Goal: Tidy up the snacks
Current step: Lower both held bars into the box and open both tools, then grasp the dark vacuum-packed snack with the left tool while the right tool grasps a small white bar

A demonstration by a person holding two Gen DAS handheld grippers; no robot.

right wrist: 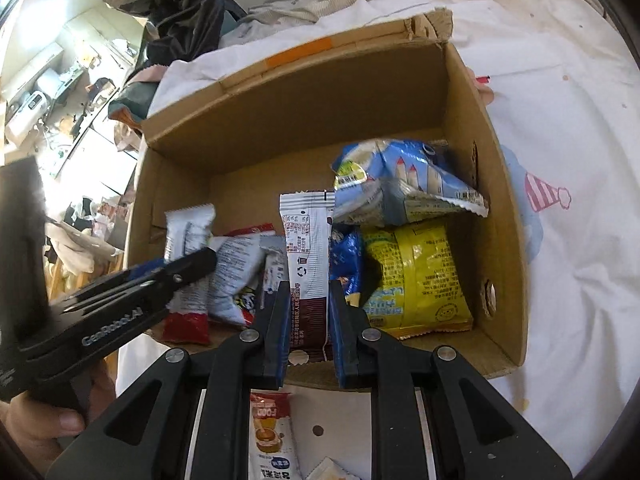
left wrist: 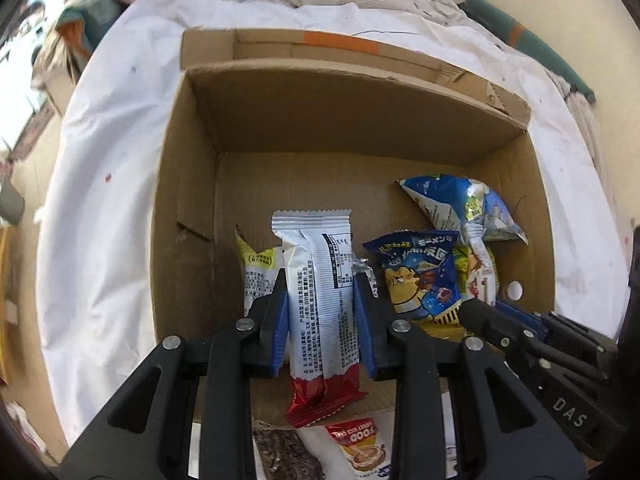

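Left wrist view: left gripper point(left wrist: 320, 300) clamped a white-and-red bar point(left wrist: 320, 300) over the cardboard box point(left wrist: 320, 112), which had 2 blue bags point(left wrist: 420, 276) inside.

Right wrist view: right gripper point(right wrist: 310, 320) pinched a white-and-brown bar point(right wrist: 306, 248) above the box, beside a yellow packet point(right wrist: 416, 276).

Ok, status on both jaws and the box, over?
Left gripper shut on red-ended bar. Right gripper shut on brown-ended bar. Both over cardboard box; packets already inside, nothing blocking.

Bright daylight from the left, glare on foil wrappers, fisheye-warped dark corners, blurred edges.
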